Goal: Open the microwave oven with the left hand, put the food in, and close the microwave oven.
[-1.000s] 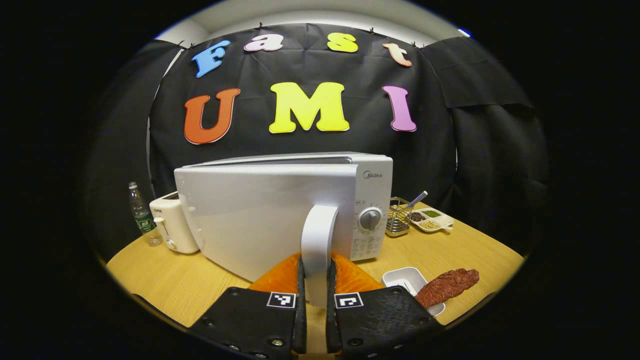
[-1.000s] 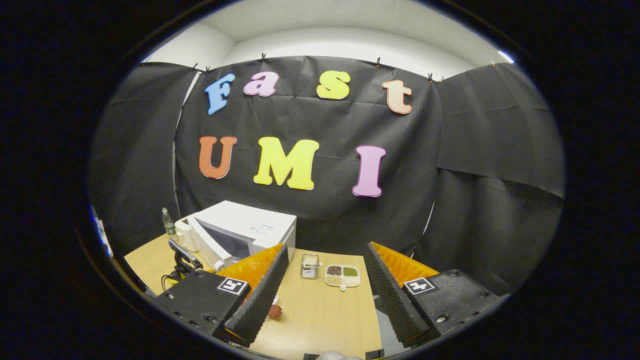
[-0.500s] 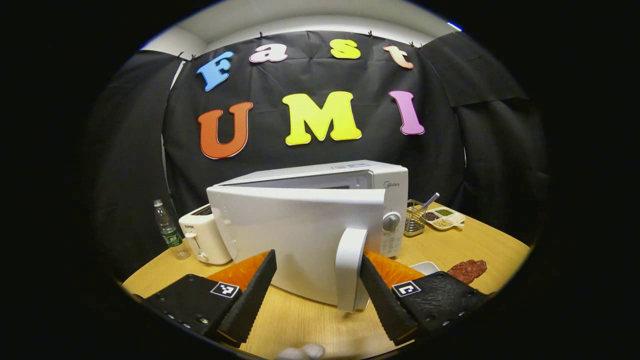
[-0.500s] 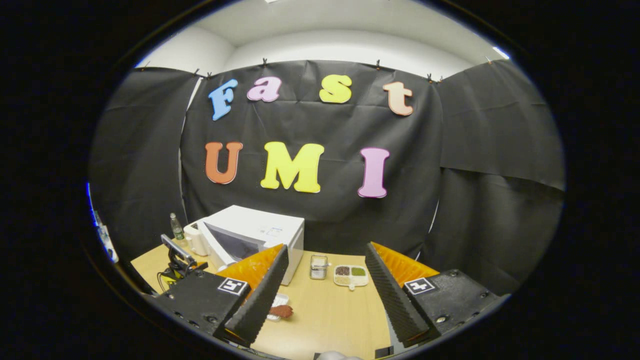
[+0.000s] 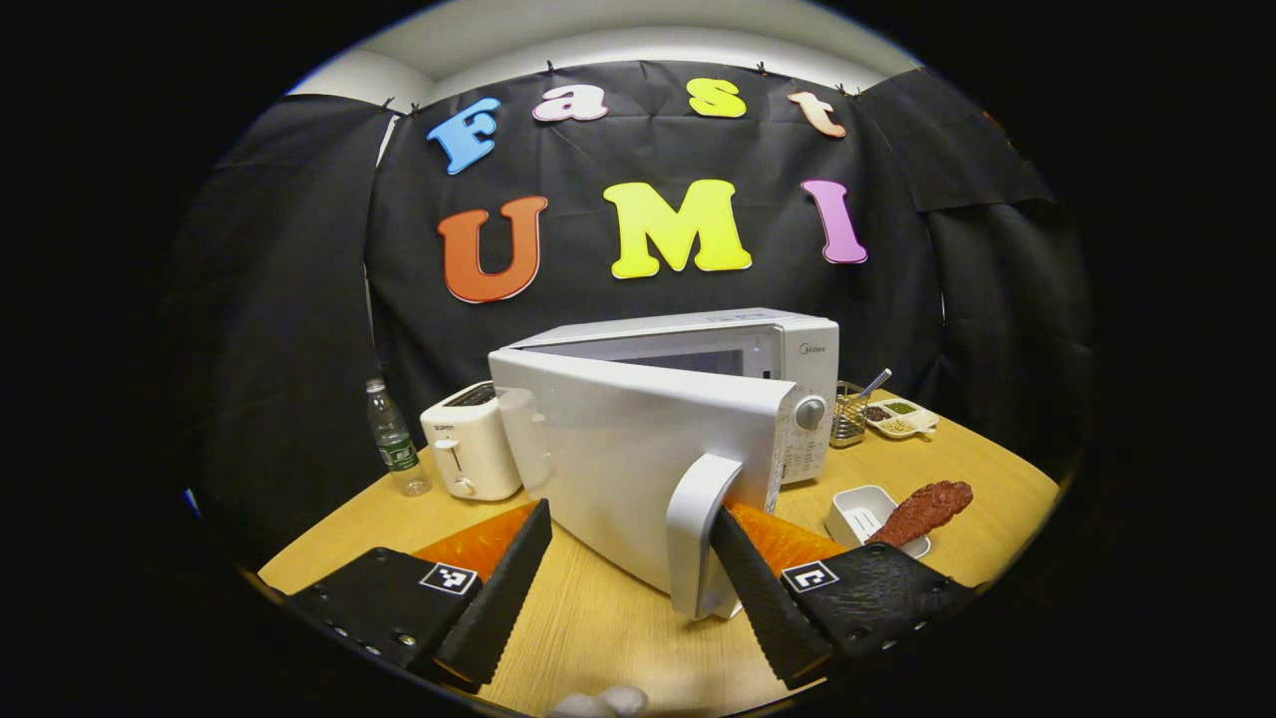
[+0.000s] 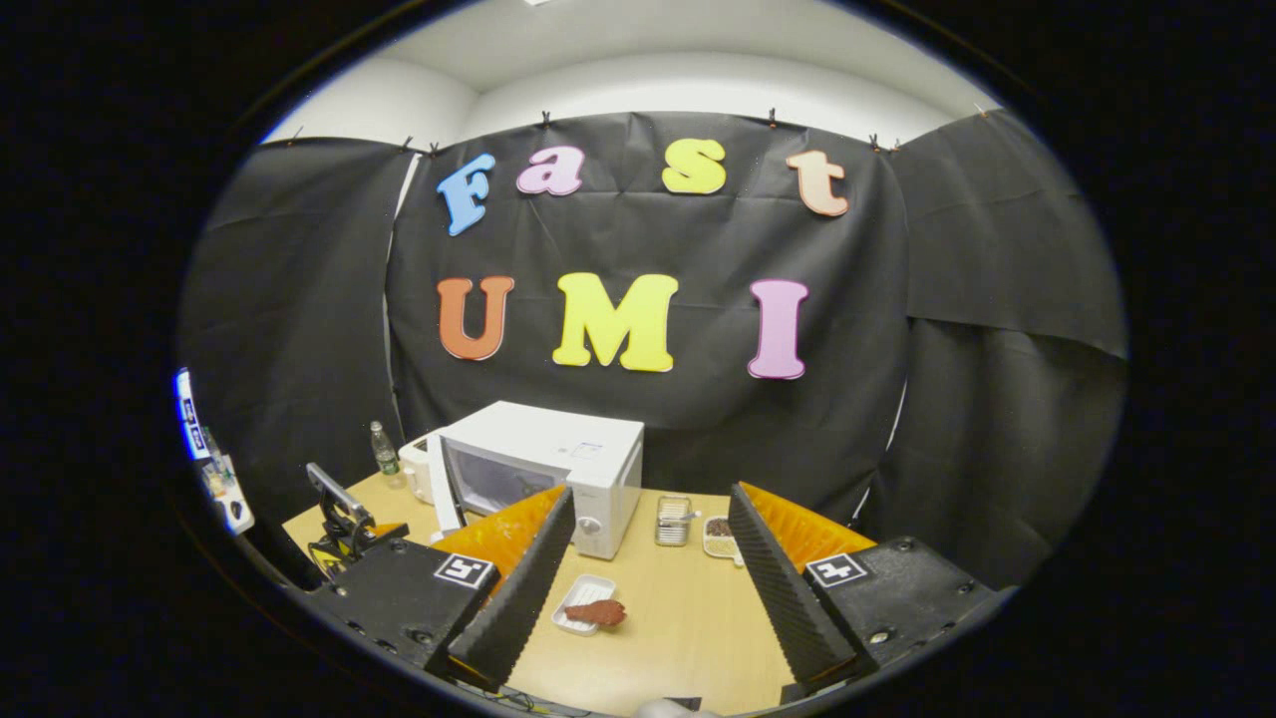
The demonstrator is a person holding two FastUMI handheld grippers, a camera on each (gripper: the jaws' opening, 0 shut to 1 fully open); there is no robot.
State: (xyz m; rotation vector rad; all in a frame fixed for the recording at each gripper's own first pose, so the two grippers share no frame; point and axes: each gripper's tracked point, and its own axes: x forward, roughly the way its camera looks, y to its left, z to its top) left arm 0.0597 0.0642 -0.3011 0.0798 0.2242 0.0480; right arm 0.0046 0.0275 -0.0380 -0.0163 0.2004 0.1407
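While the microwave door (image 5: 638,459) is standing only part open, the left tool (image 5: 628,588) is being held wide, its right finger just beside the door handle (image 5: 698,534); the door is best swung fully aside before food is brought. The reddish-brown food (image 5: 919,511) is lying across a small white dish (image 5: 855,511) on the desk (image 5: 598,628), near the microwave. The right tool (image 6: 648,578) is also being held wide.

microwave door (image 5: 638,454) is swung partway open, its handle (image 5: 698,534) sitting between the spread fingers of the left gripper (image 5: 628,588), nearer the right one. toaster (image 5: 469,452) and water bottle (image 5: 394,449) on the left, meat (image 5: 917,509) on a white dish (image 5: 857,511) at right.
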